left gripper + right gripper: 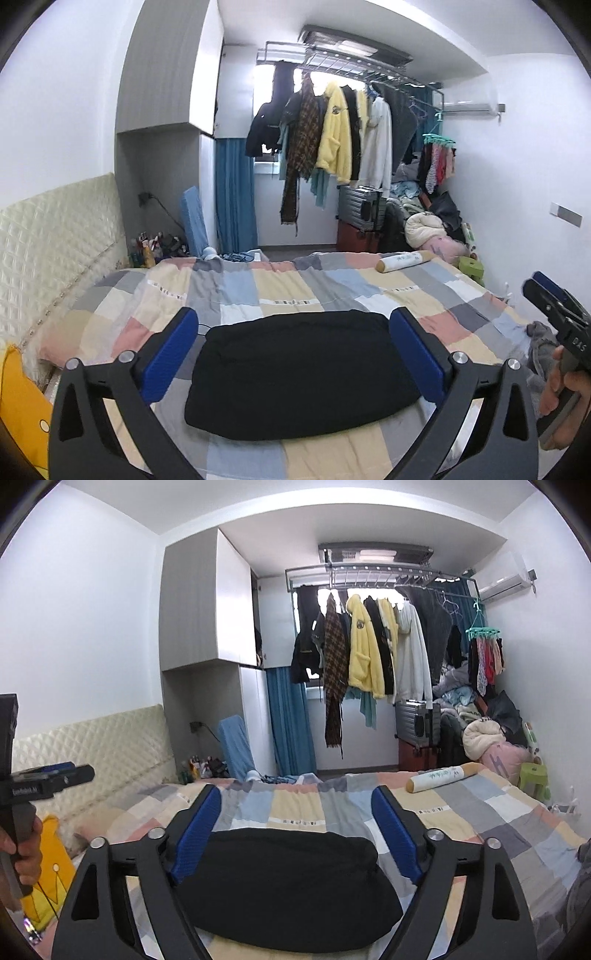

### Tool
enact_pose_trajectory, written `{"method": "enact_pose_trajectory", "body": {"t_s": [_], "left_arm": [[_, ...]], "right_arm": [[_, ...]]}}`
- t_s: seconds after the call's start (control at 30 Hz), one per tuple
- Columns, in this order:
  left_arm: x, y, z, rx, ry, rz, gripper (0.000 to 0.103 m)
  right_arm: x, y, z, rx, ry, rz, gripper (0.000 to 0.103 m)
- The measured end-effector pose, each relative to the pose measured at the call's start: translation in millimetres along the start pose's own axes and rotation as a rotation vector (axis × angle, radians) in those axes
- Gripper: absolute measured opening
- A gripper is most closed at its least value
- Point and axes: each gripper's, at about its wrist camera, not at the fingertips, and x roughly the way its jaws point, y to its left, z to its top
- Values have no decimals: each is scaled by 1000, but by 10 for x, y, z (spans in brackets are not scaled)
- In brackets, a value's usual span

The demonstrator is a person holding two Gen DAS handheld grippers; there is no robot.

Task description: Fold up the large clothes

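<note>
A black garment [299, 373] lies folded into a thick rectangle on the patchwork bedspread [280, 291]; it also shows in the right wrist view [284, 882]. My left gripper [293, 321] hangs open above it, blue pads wide apart, holding nothing. My right gripper [295, 797] is also open and empty above the garment. The right gripper's shut-looking side shows at the right edge of the left wrist view [554, 299]. The left gripper shows at the left edge of the right wrist view [48, 775].
A rolled bolster [404, 260] lies at the bed's far right. A grey garment [543, 347] lies at the right edge. A yellow cushion [22, 402] sits by the quilted headboard [55, 236]. Clothes hang on a rack [340, 147] beyond; suitcases [360, 218] stand below.
</note>
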Motion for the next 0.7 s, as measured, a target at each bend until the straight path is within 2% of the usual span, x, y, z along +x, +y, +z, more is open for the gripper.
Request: {"method": "enact_pose_trajectory", "body": {"t_s": [0.2,0.37,0.5,0.7], "left_arm": [[-254,-202,-297,3,-32,10,103],[-222,-252,-580,-19,17,19,103],[-154,-190,-821,-84,63,42,103],[-119,-157,-1172,-144,127,74,103]], "right_arm": [[-206,178,-248,-6,-4,27,85],[-343,301,-495,0,8,32,97],[-391,338,-667,16,34,22,103],[-408,395,-942,22,104,19,103]]}}
